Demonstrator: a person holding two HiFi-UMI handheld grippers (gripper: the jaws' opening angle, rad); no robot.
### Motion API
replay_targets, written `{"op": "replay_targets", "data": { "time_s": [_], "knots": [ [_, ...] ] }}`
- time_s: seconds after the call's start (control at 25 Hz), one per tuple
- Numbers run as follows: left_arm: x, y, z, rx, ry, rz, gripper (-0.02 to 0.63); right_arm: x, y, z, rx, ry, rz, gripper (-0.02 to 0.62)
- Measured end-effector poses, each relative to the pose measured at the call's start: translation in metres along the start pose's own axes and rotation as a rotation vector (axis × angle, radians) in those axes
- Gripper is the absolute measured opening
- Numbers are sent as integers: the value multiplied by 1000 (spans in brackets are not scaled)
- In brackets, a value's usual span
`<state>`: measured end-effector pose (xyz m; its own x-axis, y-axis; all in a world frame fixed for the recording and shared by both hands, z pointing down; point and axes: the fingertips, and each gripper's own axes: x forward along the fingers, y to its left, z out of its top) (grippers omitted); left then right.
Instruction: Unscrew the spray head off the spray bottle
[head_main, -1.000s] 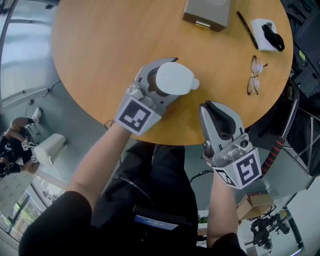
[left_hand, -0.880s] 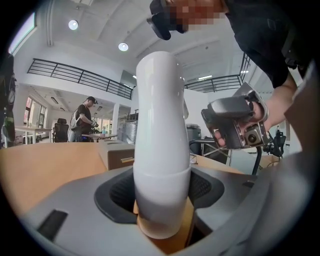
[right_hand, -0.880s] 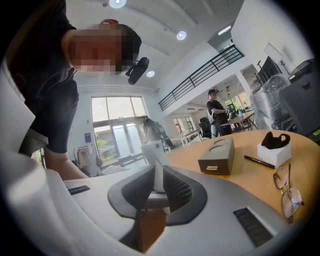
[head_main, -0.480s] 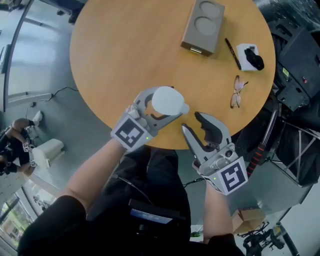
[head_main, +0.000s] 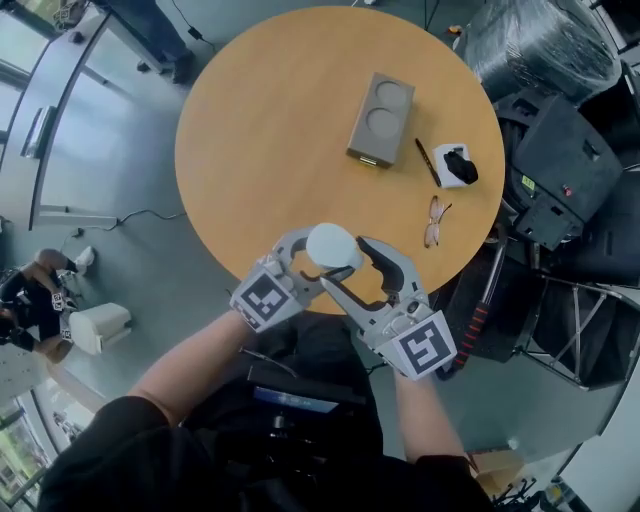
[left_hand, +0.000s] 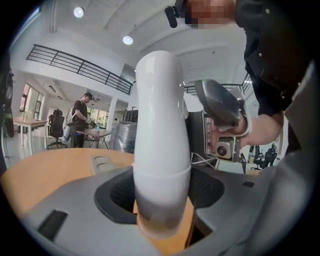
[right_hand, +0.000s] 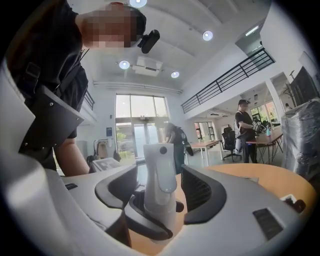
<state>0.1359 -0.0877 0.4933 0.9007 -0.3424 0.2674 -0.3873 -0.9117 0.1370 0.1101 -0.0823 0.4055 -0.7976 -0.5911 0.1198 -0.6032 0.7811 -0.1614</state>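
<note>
Head view: we look steeply down on a round wooden table (head_main: 260, 150), with both grippers meeting over its rim at 6 o'clock.
Spray bottle (head_main: 333, 244): white and upright at the table's 6 o'clock edge, between the two grippers. We cannot tell whether its foot touches the wood.
Left gripper (left_hand: 161, 194): clenched on the spray bottle's lower body, with both dark pads pressed against its sides below the seam. In the head view it reaches in from 7 o'clock.
Right gripper (right_hand: 160, 194): released. Its jaws have just been opening, and the spray head stands between them with a gap to each ribbed pad. In the head view it comes in from 5 o'clock.
Spray head (right_hand: 159, 167): white, on top of the bottle. We see its trigger side and a dark round dot near its top in the right gripper view.
Box (head_main: 381, 119): tan with two round recesses, at 1 o'clock from the table's centre.
Pen (head_main: 427, 162): dark, at 4 o'clock from the box, just beside the white case.
White case (head_main: 447, 172): small, with a black thing lying on it, near the rim at 3 o'clock.
Glasses (head_main: 435, 221): near the rim at 4 o'clock, at 2 o'clock from the bottle.
</note>
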Motion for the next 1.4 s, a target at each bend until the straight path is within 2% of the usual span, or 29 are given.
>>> {"op": "replay_targets", "data": {
  "time_s": [0.16,0.32,0.52,0.56,0.6,1.04,1.4],
  "knots": [
    [1,-16,27,52,9,1,305,-3,0,34,-22,-16,47,296],
    [-5,-21,45,57,36,25,304,1,6,60,-27,-3,113,296],
    [-10,-18,62,133,82,44,304,14,16,79,-65,11,189,296],
    [-12,-19,64,137,86,39,304,17,21,81,-72,14,196,289],
    [-16,-21,66,138,86,33,304,20,26,84,-73,14,198,231],
    [-81,-25,97,174,21,-130,302,53,78,130,-121,-60,202,207],
    [-136,-25,105,193,-6,-231,302,82,129,146,-126,-41,267,204]
  ]
}}
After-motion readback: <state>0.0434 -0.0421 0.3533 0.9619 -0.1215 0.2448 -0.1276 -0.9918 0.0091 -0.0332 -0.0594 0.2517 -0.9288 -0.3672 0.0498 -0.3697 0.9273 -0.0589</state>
